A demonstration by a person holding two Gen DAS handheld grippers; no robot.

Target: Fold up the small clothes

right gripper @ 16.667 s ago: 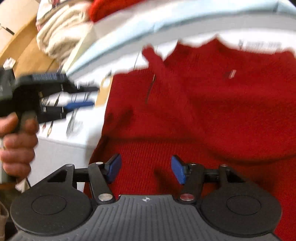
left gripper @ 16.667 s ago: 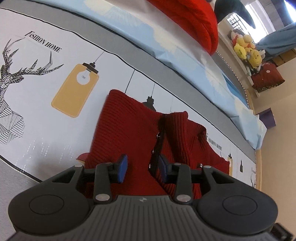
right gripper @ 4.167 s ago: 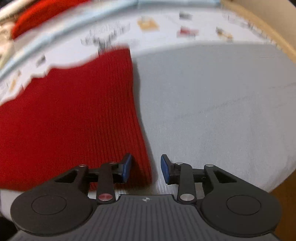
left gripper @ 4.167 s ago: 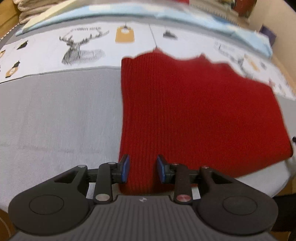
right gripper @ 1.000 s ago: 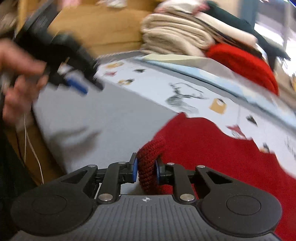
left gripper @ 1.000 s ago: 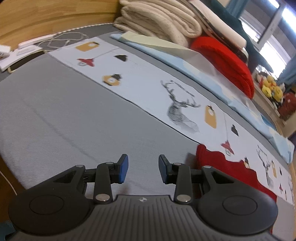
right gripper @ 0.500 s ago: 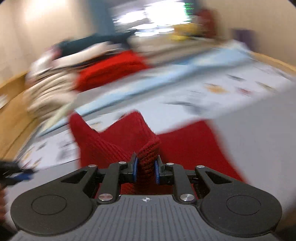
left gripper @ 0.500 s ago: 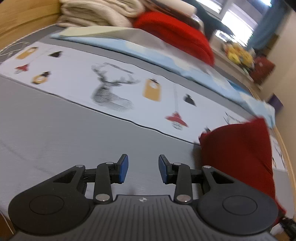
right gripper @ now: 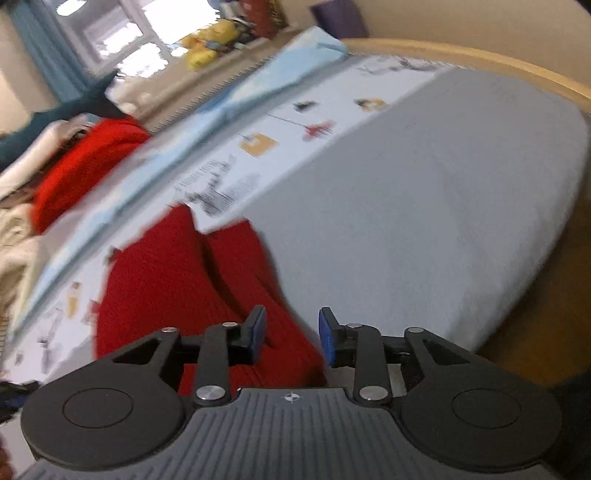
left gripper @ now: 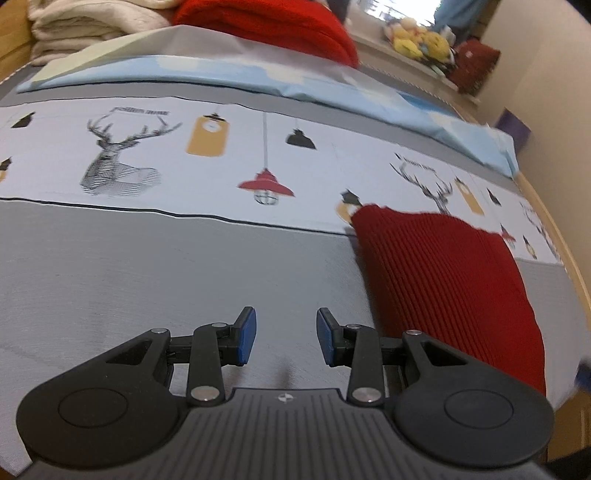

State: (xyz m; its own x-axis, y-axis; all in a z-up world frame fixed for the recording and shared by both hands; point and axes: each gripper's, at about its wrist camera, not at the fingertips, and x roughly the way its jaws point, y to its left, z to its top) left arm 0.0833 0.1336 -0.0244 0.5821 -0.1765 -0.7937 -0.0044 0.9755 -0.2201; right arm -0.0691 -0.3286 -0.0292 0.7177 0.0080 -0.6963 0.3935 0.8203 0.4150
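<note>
A dark red ribbed knit sweater (left gripper: 443, 280) lies folded on the grey bed cover (left gripper: 147, 266), to the right of my left gripper (left gripper: 284, 341), which is open and empty over bare grey cover. In the right wrist view the sweater (right gripper: 177, 280) lies folded over on itself, its near edge under the left finger of my right gripper (right gripper: 290, 334). That gripper is open, with nothing pinched between its blue pads.
A white printed band with deer and lamps (left gripper: 207, 155) crosses the bed behind the sweater. Beyond it are a light blue sheet (left gripper: 258, 81), a red blanket (left gripper: 266, 22) and cream blankets (left gripper: 85, 22). The wooden bed edge (right gripper: 480, 62) runs at the right.
My right gripper has opened and let go of the sweater fold it was pinching; the sweater now lies folded over on the bed. My left gripper stayed open and swung toward the sweater.
</note>
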